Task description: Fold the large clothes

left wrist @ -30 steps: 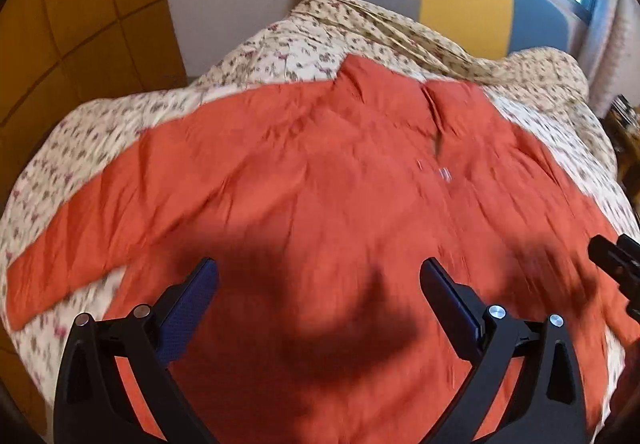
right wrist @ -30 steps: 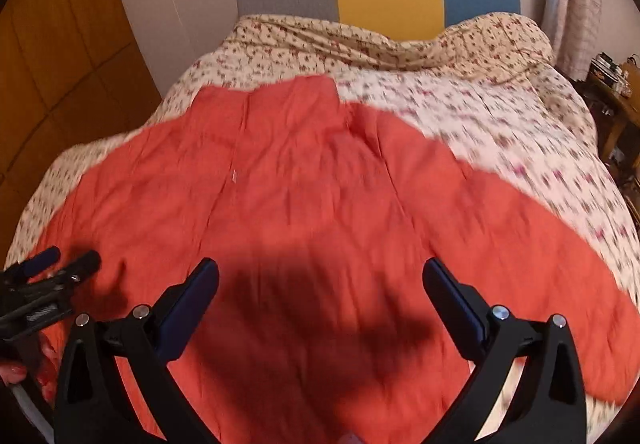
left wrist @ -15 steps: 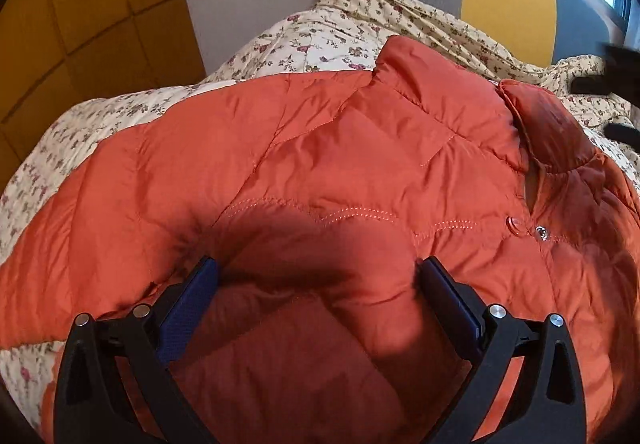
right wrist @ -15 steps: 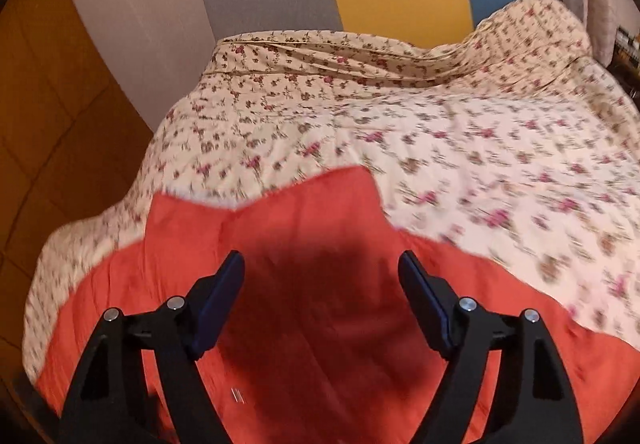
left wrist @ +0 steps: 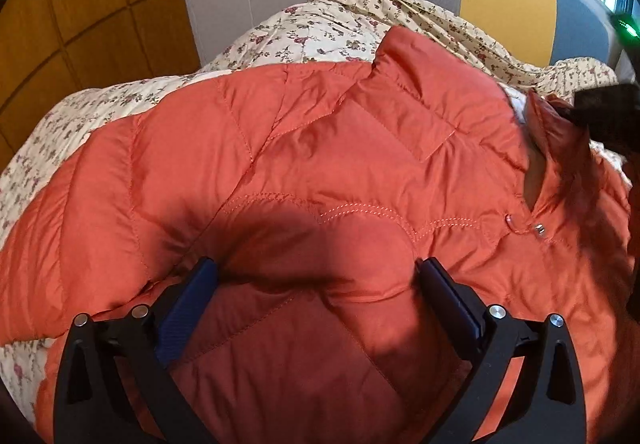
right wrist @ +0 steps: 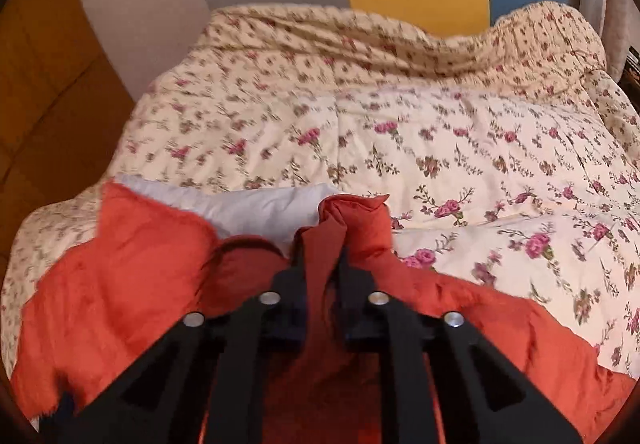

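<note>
we find the orange quilted jacket [left wrist: 320, 164] spread on the floral bed quilt [right wrist: 440, 132]. left gripper [left wrist: 316, 276] jaws apart over the chest; right gripper [right wrist: 324, 260] jaws clamped on the collar. judged light, puffy, slippery: grip seams, not smooth panels.

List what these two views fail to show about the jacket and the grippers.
- Left wrist view: the orange jacket's hem is cut off by the bottom edge, behind the open left gripper.
- Right wrist view: the right gripper, shut on the jacket, covers the pinched fold; the picture is motion-blurred.
- Left wrist view: the right gripper is a dark blur.
</note>
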The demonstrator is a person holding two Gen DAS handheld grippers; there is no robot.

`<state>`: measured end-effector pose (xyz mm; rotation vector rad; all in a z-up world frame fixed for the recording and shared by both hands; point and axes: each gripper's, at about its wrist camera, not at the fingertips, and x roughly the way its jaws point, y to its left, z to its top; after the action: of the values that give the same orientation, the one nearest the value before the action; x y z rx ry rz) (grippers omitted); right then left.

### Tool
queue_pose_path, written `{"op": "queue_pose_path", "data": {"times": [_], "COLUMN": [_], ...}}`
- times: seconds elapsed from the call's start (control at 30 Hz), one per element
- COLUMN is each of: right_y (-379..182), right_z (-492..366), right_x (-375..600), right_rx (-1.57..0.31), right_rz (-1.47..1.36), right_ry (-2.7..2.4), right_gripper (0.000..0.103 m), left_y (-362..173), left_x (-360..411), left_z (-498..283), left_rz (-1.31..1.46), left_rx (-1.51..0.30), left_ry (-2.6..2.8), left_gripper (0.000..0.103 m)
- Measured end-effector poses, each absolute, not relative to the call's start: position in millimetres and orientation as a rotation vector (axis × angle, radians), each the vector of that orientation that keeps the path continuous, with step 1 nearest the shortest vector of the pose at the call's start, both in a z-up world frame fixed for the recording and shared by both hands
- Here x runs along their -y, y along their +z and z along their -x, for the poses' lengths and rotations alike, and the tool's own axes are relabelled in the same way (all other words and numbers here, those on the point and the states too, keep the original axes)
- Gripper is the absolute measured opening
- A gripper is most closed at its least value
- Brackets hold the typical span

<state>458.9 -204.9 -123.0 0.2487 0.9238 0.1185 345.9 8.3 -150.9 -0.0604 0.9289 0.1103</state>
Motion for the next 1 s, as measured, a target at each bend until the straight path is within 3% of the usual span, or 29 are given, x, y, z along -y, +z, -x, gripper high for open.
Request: {"op": "queue_pose_path", "data": {"times": [0.4,0.7,1.0], "right_y": [-99.7,-139.5,-152.9], "right_z": [-341.4,-303.6,-294.8], "right_x": [234.1,264.5,263.5], "right_rx": [-0.779,-0.811,-0.795], "right_rz": [-0.194,-0.145,-0.158], "right_ry": [0.336,0.289,0.265], "right_gripper": [0.006,0.003,0.003], "left_y": [-88.9,-50.2,-86.8], "left_x": [-17.2,-5.8,37.3], "left_z": [-370.2,-426.5,-498.6], "left_rz": [0.146,0.274,0.312], "left_rx": [-0.817,-0.779,-0.978], "left_ry": [0.075,0.018,-0.015], "left_gripper": [0.1,0.1,0.1]}}
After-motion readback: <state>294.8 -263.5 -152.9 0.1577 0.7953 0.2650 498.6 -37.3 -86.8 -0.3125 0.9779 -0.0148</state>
